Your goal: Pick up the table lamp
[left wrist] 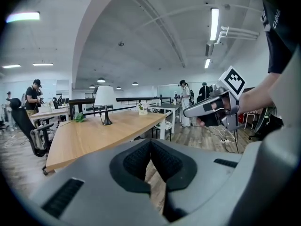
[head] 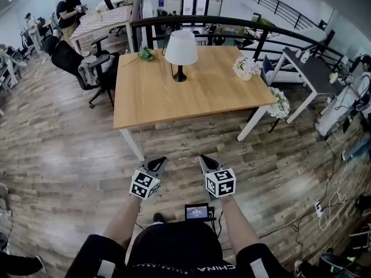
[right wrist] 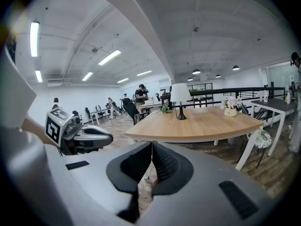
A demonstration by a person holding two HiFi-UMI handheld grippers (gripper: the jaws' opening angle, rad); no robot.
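Observation:
A table lamp (head: pixel 180 51) with a white shade and a black base stands upright at the far middle of the wooden table (head: pixel 191 94). It shows small in the left gripper view (left wrist: pixel 105 102) and the right gripper view (right wrist: pixel 180 98). My left gripper (head: pixel 159 162) and right gripper (head: pixel 204 160) hover side by side above the floor, short of the table's near edge and well apart from the lamp. Both are shut with nothing between the pads; the left gripper (left wrist: pixel 150 145) and right gripper (right wrist: pixel 151 147) each show closed jaws.
A white pot of flowers (head: pixel 246 67) sits at the table's far right and a small green plant (head: pixel 145 54) at its far left. Black office chairs (head: pixel 81 62) stand left of the table, a grey desk (head: pixel 313 68) to the right. People stand in the background.

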